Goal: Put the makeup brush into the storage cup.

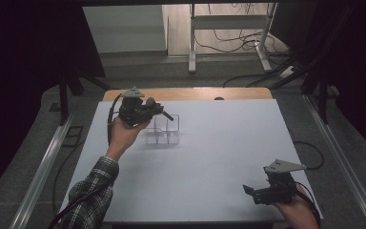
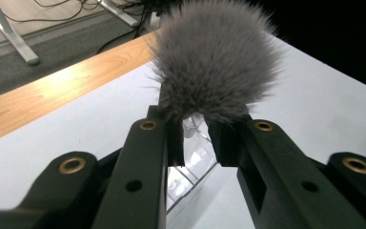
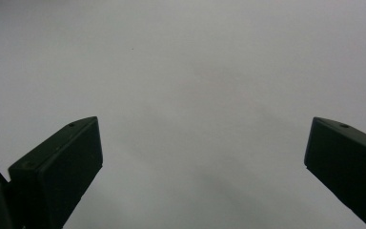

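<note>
A person at a white table [image 1: 209, 167] holds the left gripper [image 1: 167, 116] in the upper left of the high view, its jaws clamped on a fluffy grey fur pom-pom [image 2: 214, 62]. In the left gripper view the pom-pom sits at the upper centre of the frame, its underside pinched between the two black jaw tips and its bulk rising above and beyond them (the fur spills over both tips). Directly below the jaws, at the lower centre of that view, lies a clear plastic divided organiser box [image 2: 193, 160]; in the high view the same box [image 1: 164, 131] rests on the table just right of the raised left hand [image 1: 124, 133], with the gripper's tips hovering above its far edge. Whether the pom-pom touches the box cannot be told.

The right gripper [image 1: 249, 191] sits in the lower right of the high view, well apart from the box, low over the table near its front edge. In the right gripper view its jaws stand wide apart over bare white tabletop [image 3: 195, 95], grasping nothing.
</note>
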`<state>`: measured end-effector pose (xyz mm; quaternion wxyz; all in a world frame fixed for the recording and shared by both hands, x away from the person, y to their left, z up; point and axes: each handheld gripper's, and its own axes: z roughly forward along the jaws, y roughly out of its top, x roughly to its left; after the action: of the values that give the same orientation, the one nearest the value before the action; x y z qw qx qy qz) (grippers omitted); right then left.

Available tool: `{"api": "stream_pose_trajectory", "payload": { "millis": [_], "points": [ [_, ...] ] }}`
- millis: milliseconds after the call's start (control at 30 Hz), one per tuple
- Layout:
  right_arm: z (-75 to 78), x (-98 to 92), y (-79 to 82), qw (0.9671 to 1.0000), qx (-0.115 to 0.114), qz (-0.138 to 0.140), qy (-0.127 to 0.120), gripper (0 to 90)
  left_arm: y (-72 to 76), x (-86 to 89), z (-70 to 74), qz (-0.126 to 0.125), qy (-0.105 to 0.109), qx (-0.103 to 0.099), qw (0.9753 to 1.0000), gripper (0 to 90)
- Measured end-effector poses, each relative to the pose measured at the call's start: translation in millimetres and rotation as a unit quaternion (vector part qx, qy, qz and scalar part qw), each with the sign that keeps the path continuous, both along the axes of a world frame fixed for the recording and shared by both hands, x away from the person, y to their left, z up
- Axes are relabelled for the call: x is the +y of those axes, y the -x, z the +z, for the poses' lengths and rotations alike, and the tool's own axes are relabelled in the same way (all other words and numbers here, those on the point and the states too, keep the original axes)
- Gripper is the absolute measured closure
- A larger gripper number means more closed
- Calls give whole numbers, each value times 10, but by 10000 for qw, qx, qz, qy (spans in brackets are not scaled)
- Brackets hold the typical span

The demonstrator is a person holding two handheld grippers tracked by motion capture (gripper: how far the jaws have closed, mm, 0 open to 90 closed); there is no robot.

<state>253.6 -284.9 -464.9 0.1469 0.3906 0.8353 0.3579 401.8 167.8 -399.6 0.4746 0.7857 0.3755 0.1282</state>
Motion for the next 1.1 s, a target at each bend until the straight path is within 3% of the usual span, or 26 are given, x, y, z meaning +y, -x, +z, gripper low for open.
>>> {"api": "stream_pose_trajectory", "payload": {
  "millis": [1100],
  "points": [
    [-3,-1,10,10000,17,28,49,0,-128,-252,-349,-15,-412,214,9989,768]
  ]
}}
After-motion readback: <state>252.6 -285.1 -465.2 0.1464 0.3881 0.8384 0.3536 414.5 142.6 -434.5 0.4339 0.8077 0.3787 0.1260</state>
